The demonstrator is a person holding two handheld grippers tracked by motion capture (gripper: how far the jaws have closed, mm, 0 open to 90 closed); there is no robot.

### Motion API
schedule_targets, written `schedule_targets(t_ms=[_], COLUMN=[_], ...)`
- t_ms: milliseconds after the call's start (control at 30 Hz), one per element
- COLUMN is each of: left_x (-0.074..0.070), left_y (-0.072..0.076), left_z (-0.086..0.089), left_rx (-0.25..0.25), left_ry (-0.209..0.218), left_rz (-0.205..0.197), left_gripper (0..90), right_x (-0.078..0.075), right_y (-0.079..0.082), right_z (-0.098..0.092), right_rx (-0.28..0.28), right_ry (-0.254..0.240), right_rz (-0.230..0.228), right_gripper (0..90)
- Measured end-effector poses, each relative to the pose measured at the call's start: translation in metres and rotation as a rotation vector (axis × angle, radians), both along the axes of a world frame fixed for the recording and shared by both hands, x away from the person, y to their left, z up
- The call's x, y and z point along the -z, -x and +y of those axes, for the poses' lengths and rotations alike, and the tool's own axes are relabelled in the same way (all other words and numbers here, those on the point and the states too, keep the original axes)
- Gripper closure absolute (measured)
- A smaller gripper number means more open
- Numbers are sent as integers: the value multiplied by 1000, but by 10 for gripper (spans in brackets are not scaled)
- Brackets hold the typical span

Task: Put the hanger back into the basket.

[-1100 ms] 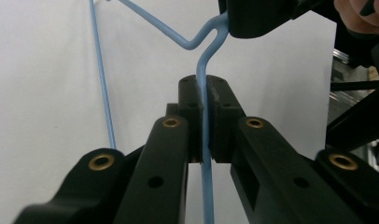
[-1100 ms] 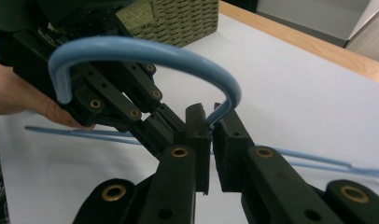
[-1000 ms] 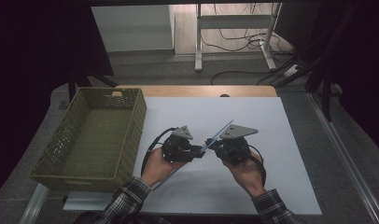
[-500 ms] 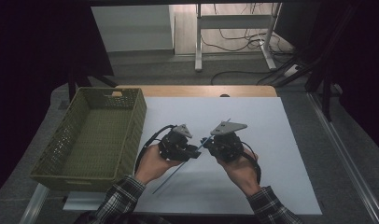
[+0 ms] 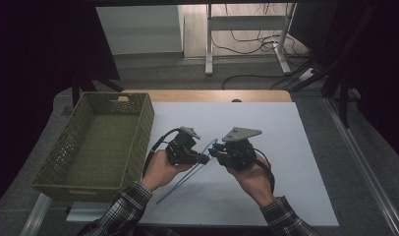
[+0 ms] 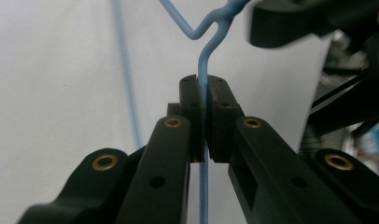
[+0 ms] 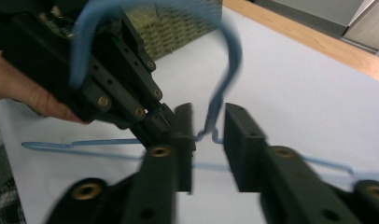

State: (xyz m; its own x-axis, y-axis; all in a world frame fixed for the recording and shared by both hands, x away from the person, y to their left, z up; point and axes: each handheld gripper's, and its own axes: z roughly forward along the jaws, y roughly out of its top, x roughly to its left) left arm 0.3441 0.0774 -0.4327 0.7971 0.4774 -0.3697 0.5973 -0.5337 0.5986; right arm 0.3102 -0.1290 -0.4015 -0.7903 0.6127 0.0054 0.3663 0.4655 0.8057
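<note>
A green woven basket (image 5: 97, 142) stands at the left of the table (image 5: 286, 128). The left tongs (image 5: 203, 159) are clamped on the neck of a blue wire hanger (image 5: 180, 179), held above the table. The right tongs (image 5: 213, 152) have just been opening; their jaws stand narrowly apart around the hanger's hook, not pressing it.

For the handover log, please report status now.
Left gripper shut on thin blue wire hanger. Right gripper just opening, hanger neck between jaws. Nothing blocking.

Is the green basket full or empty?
Empty: the high view shows the green basket with its bare woven floor, nothing lying inside.
</note>
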Motion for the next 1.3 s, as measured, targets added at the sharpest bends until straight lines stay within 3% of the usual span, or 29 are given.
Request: schedule_targets(t_ms=[33,67,100,133,233,433,800,1033,1300], left_x=[0,-2,-2,-5,-8,-22,-43,-61,-85], left_y=[0,-2,-2,-2,-3,-1,4,6,6], left_z=[0,6,6,13,20,42,75,95,127], left_rx=[0,-10,-10,-26,-38,-78,-127,-159,-195], left_ry=[0,40,40,76,101,105,120,132,114], left_rz=[0,25,25,40,52,41,27,6,-26], left_gripper=[872,872,872,872,872,871,871,871,871], right_x=[-1,-3,-3,-5,-5,2,17,24,27], right_y=[1,2,2,4,7,11,16,22,25], right_z=[-1,-3,-3,-8,-18,-39,-68,-82,-89], right_rx=[-2,2,2,6,10,17,38,67,80], right_ry=[-2,-5,-5,-18,-52,-84,-94,-87,-72], right_rz=[-6,-12,-12,-12,6,37,69,86,89], right_gripper=[657,622,622,582,516,380,142,85,75])
